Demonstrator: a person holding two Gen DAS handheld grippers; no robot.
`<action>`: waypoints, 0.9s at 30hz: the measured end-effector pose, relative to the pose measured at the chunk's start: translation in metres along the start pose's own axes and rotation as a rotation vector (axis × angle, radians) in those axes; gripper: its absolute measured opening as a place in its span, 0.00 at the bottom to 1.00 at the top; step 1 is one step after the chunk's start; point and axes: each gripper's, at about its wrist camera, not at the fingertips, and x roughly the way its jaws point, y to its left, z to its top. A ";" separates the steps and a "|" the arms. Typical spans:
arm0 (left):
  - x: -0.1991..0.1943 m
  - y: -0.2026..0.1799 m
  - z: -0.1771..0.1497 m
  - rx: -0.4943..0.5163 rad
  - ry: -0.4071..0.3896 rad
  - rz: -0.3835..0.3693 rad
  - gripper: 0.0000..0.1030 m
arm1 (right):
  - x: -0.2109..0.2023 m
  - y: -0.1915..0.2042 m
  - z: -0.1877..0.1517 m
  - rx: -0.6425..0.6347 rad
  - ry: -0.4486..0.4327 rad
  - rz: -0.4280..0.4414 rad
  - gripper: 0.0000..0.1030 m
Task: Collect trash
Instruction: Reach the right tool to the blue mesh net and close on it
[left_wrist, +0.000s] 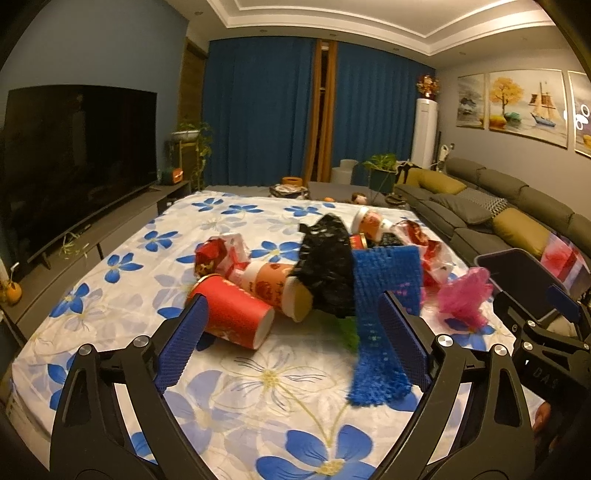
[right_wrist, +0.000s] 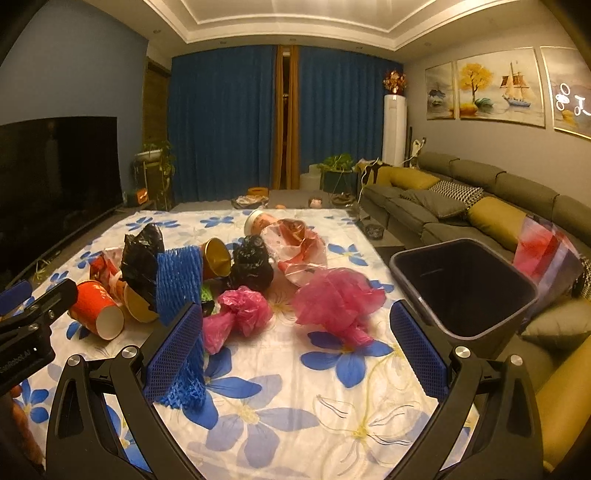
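Both grippers stood wide open over the flowered sheet (right_wrist: 295, 424). The left gripper (left_wrist: 291, 339) held nothing; its right pad (left_wrist: 402, 339) lay against or just in front of the blue foam net (left_wrist: 384, 317), and contact could not be settled from either view. The right gripper (right_wrist: 295, 350) was likewise spread with nothing between its pads, its left pad (right_wrist: 173, 354) overlapping the same net's (right_wrist: 181, 284) lower end.

The net was a ribbed mesh sleeve, standing tilted at the near edge of the trash pile. Behind the net lay a crinkled black plastic bag (left_wrist: 328, 266) and red paper cups (left_wrist: 232, 314) on their sides, one showing a white inside. Right of the net sat two bunched pink plastic bags (right_wrist: 336, 299), thin and translucent. A dark smooth-walled bin (right_wrist: 465, 288) stood open beyond them, right of the net, beside the sofa (right_wrist: 480, 192).

A green scrap under the net was mostly hidden. The net's edges were blurred.
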 end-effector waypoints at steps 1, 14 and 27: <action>0.002 0.003 0.000 -0.001 0.001 0.007 0.88 | 0.004 0.003 0.000 -0.005 0.004 0.009 0.91; 0.024 0.034 -0.002 -0.025 0.023 0.054 0.84 | 0.065 0.049 0.002 -0.052 0.115 0.156 0.60; 0.040 0.041 -0.005 -0.036 0.054 0.050 0.83 | 0.074 0.060 -0.004 -0.086 0.136 0.219 0.08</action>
